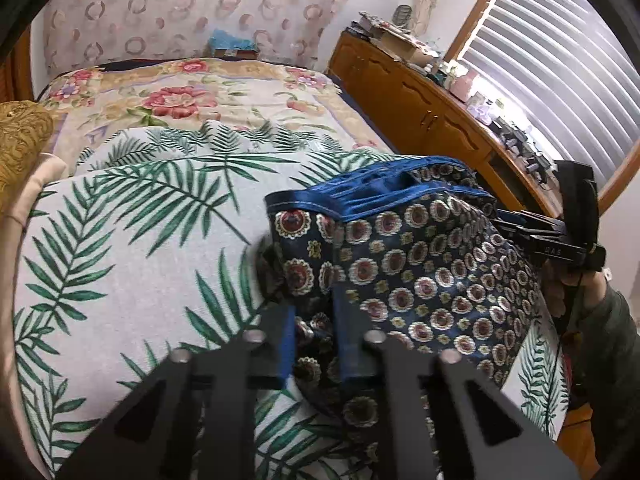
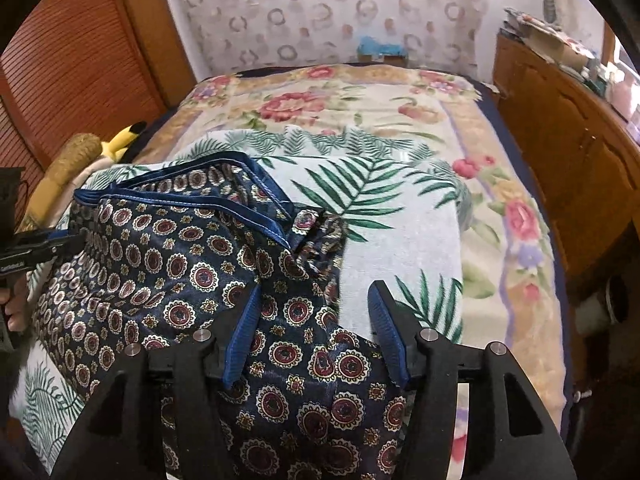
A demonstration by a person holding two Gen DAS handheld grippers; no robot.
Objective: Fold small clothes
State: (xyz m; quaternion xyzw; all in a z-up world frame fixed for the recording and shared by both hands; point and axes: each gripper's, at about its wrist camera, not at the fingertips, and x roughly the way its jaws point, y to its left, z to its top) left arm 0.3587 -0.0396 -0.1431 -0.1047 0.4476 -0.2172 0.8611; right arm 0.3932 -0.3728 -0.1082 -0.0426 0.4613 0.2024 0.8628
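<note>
A navy garment (image 1: pixel 420 264) with round medallion print and a blue satin waistband (image 1: pixel 372 196) lies bunched on a palm-leaf blanket (image 1: pixel 132 248) on the bed. My left gripper (image 1: pixel 316 320) is shut on a fold of the garment's near left edge, with cloth pinched between its blue pads. In the right wrist view the same garment (image 2: pixel 180 264) spreads to the left. My right gripper (image 2: pixel 316 304) stands open over its near right part, its pads apart and pressing on nothing. Each gripper also shows at the garment's side in the other view: right gripper (image 1: pixel 504 222), left gripper (image 2: pixel 74 240).
A floral bedspread (image 2: pixel 360 100) covers the bed beyond the blanket. A wooden dresser (image 1: pixel 420 100) with clutter runs along the right under a blinded window (image 1: pixel 560 60). A yellow cushion (image 1: pixel 24 140), a yellow plush toy (image 2: pixel 120 140) and a louvred door (image 2: pixel 72 60) are on the left.
</note>
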